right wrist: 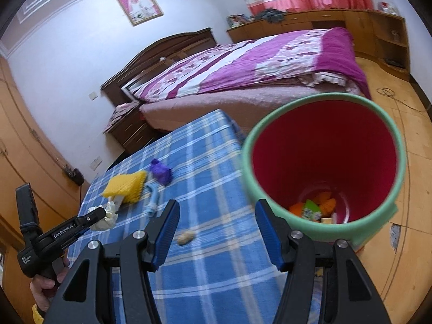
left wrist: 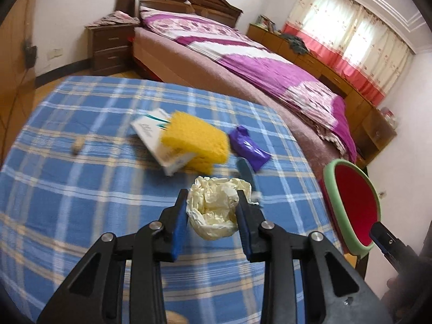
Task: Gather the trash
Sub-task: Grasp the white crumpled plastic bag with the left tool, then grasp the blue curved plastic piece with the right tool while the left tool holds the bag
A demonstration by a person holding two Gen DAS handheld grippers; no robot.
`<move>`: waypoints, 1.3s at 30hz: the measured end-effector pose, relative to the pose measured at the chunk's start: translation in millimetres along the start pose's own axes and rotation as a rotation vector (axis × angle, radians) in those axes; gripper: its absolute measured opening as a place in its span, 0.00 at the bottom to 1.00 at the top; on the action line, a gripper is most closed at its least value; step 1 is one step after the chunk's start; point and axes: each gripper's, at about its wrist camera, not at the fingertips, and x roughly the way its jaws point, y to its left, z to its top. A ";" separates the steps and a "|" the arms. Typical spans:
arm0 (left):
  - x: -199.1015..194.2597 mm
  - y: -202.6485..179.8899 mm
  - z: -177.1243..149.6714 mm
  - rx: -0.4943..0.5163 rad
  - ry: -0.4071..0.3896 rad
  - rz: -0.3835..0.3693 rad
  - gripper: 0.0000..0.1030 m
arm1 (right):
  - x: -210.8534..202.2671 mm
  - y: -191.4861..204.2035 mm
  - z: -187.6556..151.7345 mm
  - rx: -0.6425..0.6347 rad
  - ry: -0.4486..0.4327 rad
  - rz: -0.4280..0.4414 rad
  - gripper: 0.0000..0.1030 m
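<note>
My left gripper (left wrist: 213, 202) is shut on a crumpled cream glove (left wrist: 213, 210), held above the blue plaid table (left wrist: 81, 189); the glove also shows in the right wrist view (right wrist: 106, 217). On the table lie a yellow sponge (left wrist: 195, 137), a white box (left wrist: 151, 132), a purple wrapper (left wrist: 248, 145), a blue-handled item (left wrist: 245, 171) and a small tan lump (left wrist: 77, 145). My right gripper (right wrist: 217, 232) is open and empty, beside the red bin with green rim (right wrist: 324, 162), which holds some trash (right wrist: 313, 209).
A bed with a purple quilt (left wrist: 243, 62) stands beyond the table. A dark nightstand (left wrist: 110, 46) is at the left. Wooden cabinets (left wrist: 337, 78) run under the curtained window. The bin stands off the table's right edge over wooden floor (right wrist: 405, 140).
</note>
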 end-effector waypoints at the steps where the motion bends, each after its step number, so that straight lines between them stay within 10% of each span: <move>1: -2.3 3.7 0.2 -0.003 -0.009 0.014 0.33 | 4.6 7.4 -0.1 -0.011 0.011 0.010 0.60; 19: -15.1 96.7 -0.8 -0.121 -0.100 0.266 0.33 | 98.2 97.7 -10.4 -0.176 0.180 0.070 0.60; 39: -7.3 117.1 -5.0 -0.194 -0.088 0.236 0.33 | 154.8 113.9 -15.2 -0.261 0.193 -0.066 0.44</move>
